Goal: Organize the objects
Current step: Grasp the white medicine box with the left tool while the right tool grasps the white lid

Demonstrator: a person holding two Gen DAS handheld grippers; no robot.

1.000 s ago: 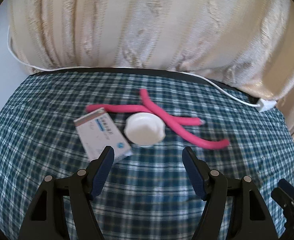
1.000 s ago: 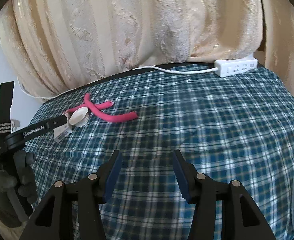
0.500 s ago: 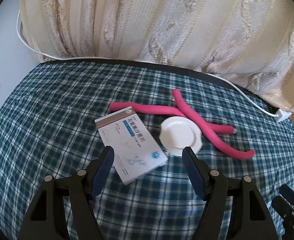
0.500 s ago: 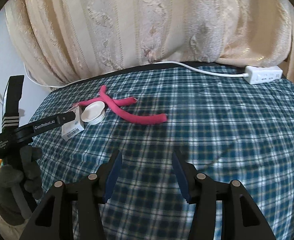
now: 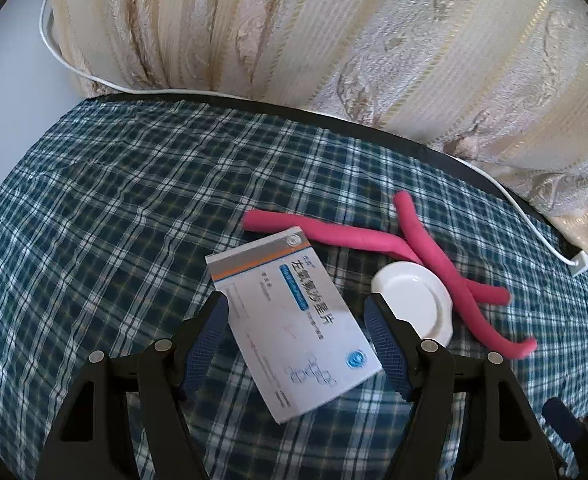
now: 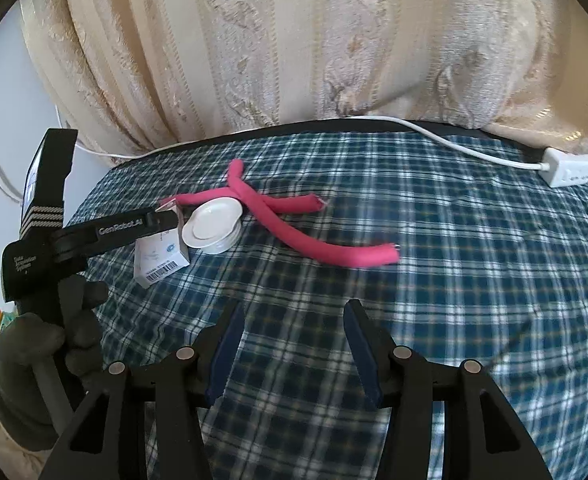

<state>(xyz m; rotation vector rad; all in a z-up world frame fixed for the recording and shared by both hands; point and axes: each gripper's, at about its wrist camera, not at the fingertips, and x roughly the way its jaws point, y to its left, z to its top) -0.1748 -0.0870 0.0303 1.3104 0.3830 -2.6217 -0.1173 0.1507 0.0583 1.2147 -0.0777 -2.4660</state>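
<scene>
A white medicine box (image 5: 290, 320) with blue print lies flat on the checked cloth (image 5: 114, 220). My left gripper (image 5: 296, 310) is open, its jaws on either side of the box's near half, not touching it. A white round lid (image 5: 414, 300) lies just right of the box. Two pink foam rods (image 5: 434, 256) cross behind them. In the right wrist view the box (image 6: 158, 258), the lid (image 6: 214, 228) and the rods (image 6: 294, 224) lie at the left. My right gripper (image 6: 292, 322) is open and empty over bare cloth.
A cream curtain (image 5: 334, 40) hangs behind the table. A white power strip (image 6: 570, 168) with its cable lies at the back right edge. The gloved hand (image 6: 42, 340) holding the left gripper shows at the left of the right wrist view.
My left gripper has moved left and forward, from facing the lid to straddling the medicine box. My right gripper has moved forward and swung left, bringing the objects closer.
</scene>
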